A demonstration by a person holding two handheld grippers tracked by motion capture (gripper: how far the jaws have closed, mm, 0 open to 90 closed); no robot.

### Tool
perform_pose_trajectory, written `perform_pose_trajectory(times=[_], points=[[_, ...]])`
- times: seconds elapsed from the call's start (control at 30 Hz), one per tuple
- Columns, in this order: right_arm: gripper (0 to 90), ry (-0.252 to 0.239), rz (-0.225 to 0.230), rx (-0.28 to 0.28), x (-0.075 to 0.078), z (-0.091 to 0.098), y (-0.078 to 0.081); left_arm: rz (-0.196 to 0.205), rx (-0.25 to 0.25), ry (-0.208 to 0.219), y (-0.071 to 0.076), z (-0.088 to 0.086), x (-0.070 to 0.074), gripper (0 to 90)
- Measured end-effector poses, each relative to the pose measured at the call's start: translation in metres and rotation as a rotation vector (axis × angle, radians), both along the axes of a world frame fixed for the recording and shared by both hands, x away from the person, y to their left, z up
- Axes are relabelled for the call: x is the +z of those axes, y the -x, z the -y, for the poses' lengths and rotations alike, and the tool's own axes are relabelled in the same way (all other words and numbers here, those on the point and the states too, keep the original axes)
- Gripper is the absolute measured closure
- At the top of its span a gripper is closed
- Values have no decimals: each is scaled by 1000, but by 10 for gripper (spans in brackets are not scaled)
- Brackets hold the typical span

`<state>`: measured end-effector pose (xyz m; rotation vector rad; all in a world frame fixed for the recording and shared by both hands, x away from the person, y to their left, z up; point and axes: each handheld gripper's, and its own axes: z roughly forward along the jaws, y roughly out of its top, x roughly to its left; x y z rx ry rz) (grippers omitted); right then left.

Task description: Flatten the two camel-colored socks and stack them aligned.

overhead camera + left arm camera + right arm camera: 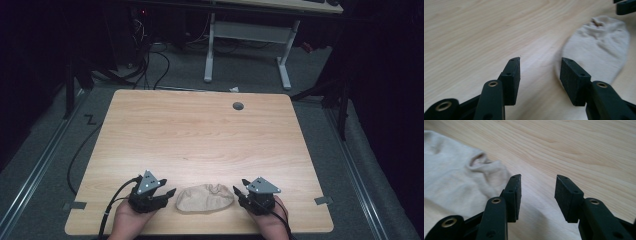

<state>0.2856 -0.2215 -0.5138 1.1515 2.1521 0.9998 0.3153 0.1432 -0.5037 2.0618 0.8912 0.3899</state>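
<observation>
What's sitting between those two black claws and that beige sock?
Nothing visible. The beige sock lies flat on the wooden table, with the open left gripper and open right gripper flanking it over bare wood.

The sock [451,170] runs off the right gripper view's left edge; forearms leave the high view's bottom.
</observation>
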Motion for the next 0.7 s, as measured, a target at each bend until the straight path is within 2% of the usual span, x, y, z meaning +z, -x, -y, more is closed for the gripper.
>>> perform_pose_trajectory(times=[0.07, 0.1, 0.13, 0.23, 0.37, 0.47, 0.6, 0.7], points=[[559, -7, 3, -20, -2, 7, -5, 11, 32, -2, -8, -10, 0, 505], [559, -7, 3, -20, -2, 7, -5, 11, 32, -2, -8, -10, 0, 500], [551, -9, 2, -48, -3, 14, -9, 8, 70, 3, -17, -22, 0, 494], [543, -24, -3, -101, -4, 27, -15, 2, 139, 1, -27, -42, -3, 486], [537, -26, 3, -159, -5, 42, -25, -10, 209, -13, -35, -68, -7, 482], [532, -23, 3, -204, -7, 52, -33, -24, 245, 1, -38, -83, -7, 476], [530, -35, -9, -237, -10, 63, -38, -28, 280, 20, -42, -92, -7, 477], [530, -40, -13, -239, -11, 66, -36, -26, 277, 15, -43, -89, -7, 476]])
